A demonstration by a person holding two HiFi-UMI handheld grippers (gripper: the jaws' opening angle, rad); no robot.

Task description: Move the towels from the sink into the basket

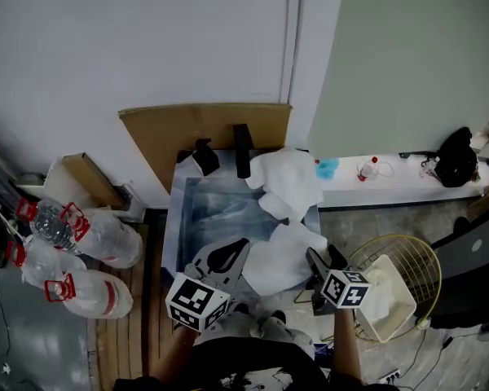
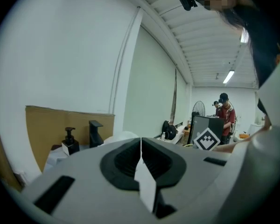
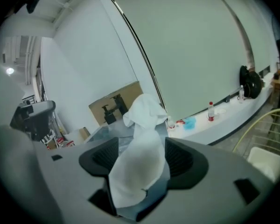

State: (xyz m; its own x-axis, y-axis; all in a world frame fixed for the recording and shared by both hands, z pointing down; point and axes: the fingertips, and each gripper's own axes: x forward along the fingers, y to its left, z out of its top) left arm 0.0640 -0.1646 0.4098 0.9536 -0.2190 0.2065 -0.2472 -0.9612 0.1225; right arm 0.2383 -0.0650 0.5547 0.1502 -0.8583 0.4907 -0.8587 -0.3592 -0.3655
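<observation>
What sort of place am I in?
Probably a lab mock-up, not a real bathroom: the sink backs onto cardboard, water jugs lie beside it, and people stand across the room.

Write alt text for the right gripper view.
The right gripper, jaws open, straddles a white towel draped from the sink. Behind stand a black tap, a cardboard sheet and a pale wall.

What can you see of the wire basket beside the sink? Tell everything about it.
The basket is round and open-topped, of thin pale-yellow wire with ribs fanning to its rim. It stands upright on the grey floor, right of the sink. One white towel lies inside, toward its near side.
</observation>
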